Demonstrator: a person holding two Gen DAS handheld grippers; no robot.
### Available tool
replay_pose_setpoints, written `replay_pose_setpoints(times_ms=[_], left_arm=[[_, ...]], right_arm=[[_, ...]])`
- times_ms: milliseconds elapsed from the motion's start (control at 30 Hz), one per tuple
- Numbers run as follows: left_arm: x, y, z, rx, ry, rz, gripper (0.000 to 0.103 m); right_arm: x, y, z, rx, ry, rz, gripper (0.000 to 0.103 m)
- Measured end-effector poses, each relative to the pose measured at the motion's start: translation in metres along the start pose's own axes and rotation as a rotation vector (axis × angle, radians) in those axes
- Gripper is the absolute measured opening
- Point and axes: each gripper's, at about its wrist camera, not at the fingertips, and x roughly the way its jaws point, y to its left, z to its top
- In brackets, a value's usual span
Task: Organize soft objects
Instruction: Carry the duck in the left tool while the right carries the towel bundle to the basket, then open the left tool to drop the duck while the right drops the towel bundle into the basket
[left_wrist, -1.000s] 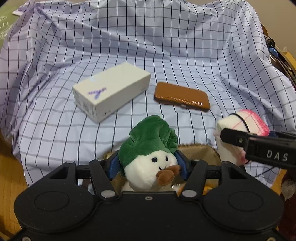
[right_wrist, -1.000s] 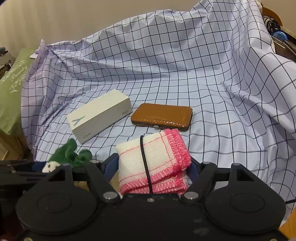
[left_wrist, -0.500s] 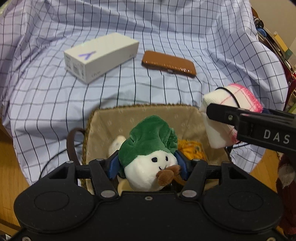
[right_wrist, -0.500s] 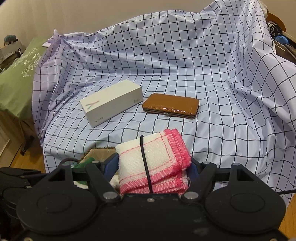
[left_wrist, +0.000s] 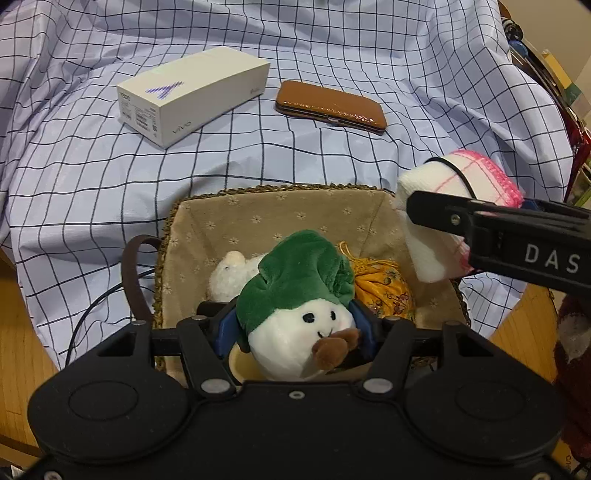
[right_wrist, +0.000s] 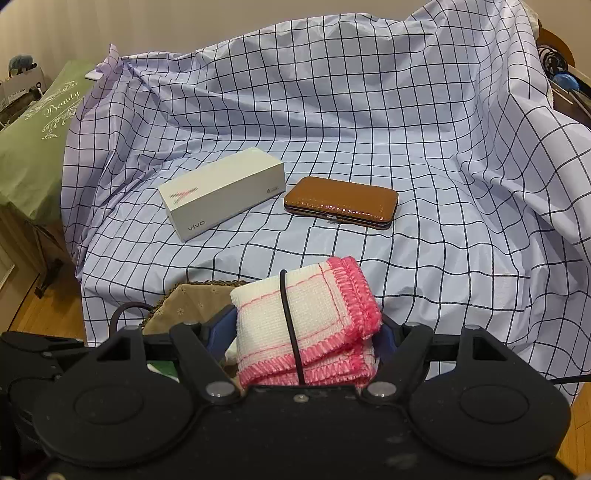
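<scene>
My left gripper (left_wrist: 295, 332) is shut on a white plush toy with a green hat (left_wrist: 299, 295) and holds it above a woven basket (left_wrist: 273, 214) lined with beige cloth. In the basket lie a white fluffy toy (left_wrist: 231, 271) and a yellow patterned pouch (left_wrist: 380, 288). My right gripper (right_wrist: 306, 332) is shut on a folded white towel with pink edging (right_wrist: 314, 314), tied with a black band. It holds the towel (left_wrist: 454, 192) over the basket's right rim. The basket's corner (right_wrist: 184, 302) shows below the towel.
A white phone box (left_wrist: 192, 96) (right_wrist: 225, 192) and a brown leather case (left_wrist: 332, 105) (right_wrist: 343, 201) lie on the checked sheet (right_wrist: 406, 129) behind the basket. A green bag (right_wrist: 40, 136) stands at the left. Wooden floor (left_wrist: 22, 332) lies beside the basket.
Both grippers have drawn back from the sheet with their loads. The basket has come into view under them, and the plush now hangs lower over its inside.
</scene>
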Motion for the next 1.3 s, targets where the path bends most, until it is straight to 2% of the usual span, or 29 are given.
replay_pose_setpoints(times_ms=[133, 200, 367, 800, 1300], left_arm=[[0.002, -0.002, 0.001, 0.011, 0.003, -0.006, 0.058], [0.001, -0.003, 0.002, 0.018, -0.002, 0.003, 0.065], [-0.001, 0.001, 0.005, 0.001, -0.021, 0.011, 0.066], [-0.003, 0.019, 0.012, -0.060, -0.079, 0.157, 0.066], [-0.004, 0.023, 0.008, -0.094, -0.079, 0.187, 0.066]], right_arm=[[0.001, -0.001, 0.002, 0.001, 0.003, -0.003, 0.074], [0.002, -0.002, 0.002, 0.001, 0.004, -0.004, 0.074], [0.006, -0.001, 0.003, -0.001, 0.013, -0.005, 0.074], [0.017, 0.000, 0.005, -0.015, 0.049, 0.002, 0.074], [0.017, 0.008, 0.009, -0.024, 0.031, 0.032, 0.076]])
